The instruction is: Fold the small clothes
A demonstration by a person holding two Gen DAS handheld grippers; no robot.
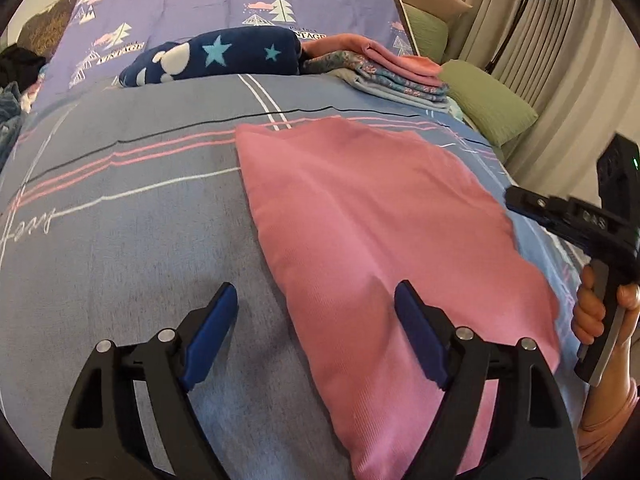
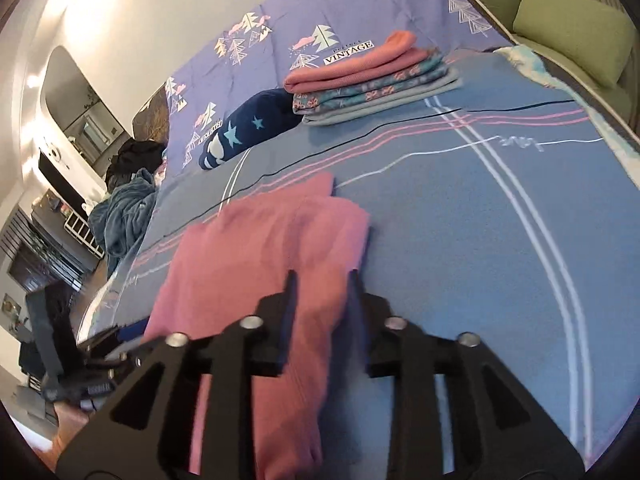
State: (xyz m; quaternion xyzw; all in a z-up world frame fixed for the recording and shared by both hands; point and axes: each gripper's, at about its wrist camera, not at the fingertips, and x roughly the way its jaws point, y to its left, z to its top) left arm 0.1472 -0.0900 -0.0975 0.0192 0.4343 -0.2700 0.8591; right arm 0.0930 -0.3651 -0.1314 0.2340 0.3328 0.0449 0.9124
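A bed covered by a blue-grey sheet [image 1: 132,216] with pink, white and black stripes fills both views. On it lies a pink garment [image 1: 360,220], folded into a flat, roughly rectangular shape.

In the left wrist view, the left gripper [image 1: 316,312] hangs over the near left edge of the pink garment. Its jaws stand wide open and hold nothing: the left blue pad [image 1: 212,336] is over bare sheet, the right pad [image 1: 420,336] over the pink cloth. Beyond the jaws the garment runs away across the stripes. To the right of the jaws, the right gripper [image 1: 520,204] reaches in at the garment's far side, gripped by a hand [image 1: 600,312] with a pink sleeve below it.

In the right wrist view, the right gripper's jaws are partly open with nothing clamped. The right edge of the pink garment [image 2: 260,248] lies under and between them, and the cloth spreads to the left of the jaws; this view is blurred there. Far left of the jaws, the left gripper [image 2: 100,344] shows dimly.

Well beyond both sets of jaws sits a stack of folded clothes [image 2: 372,80], pink on top, floral and grey below. Left of the stack lies a navy star-patterned cushion [image 2: 248,128], resting against a purple tree-print duvet [image 1: 224,0]. Green cushions [image 1: 488,100] lie beyond the bed's right edge.
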